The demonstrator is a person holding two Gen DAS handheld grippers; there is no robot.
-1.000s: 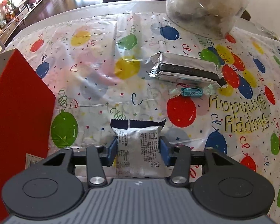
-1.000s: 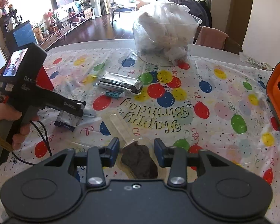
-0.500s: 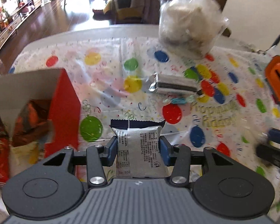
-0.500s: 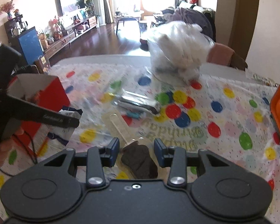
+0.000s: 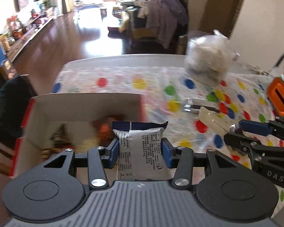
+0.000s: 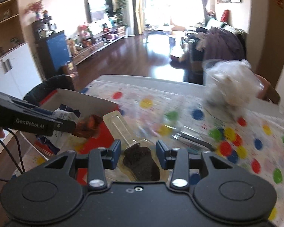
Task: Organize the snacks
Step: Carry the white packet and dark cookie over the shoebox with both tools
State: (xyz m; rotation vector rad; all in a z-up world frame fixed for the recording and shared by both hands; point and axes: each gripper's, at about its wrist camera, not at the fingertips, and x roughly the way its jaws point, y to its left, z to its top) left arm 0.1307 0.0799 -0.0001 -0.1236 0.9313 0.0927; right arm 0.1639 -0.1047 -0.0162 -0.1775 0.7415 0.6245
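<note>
My left gripper [image 5: 140, 150] pinches a white snack pack [image 5: 142, 151] with a navy top edge, its blue pads pressed against both sides. The back of the pack faces my camera: small black print in dense lines with a round mark low on the right, too fine for me to read. I hold the pack above the open red box [image 5: 81, 104], whose pale inner walls face me; blurred orange and brown wrappers lie inside. From the right wrist camera I see the pack [image 6: 65, 115] over the box [image 6: 102, 132], with the left gripper's side reading "GenRobot.AI".

My right gripper [image 6: 138, 150] carries a clear sleeve [image 6: 123, 128] holding a dark brown treat on a white stick. The sleeve's edges are hard to make out, so I cannot tell whether the pads press it or merely flank it. In the left view that gripper [image 5: 234, 132] comes in from the right, marked "DAS", with the sleeve [image 5: 212, 119] sticking out past its tips, above the tablecloth [image 5: 123, 79].

The cloth is white with coloured balloon dots. On it, well beyond both grippers, lies a silver bar wrapper [image 5: 197, 106]. Farther back stands a clear tub [image 6: 229, 87] stuffed with white plastic. An orange device [image 5: 280, 98] sits at the table's right edge.
</note>
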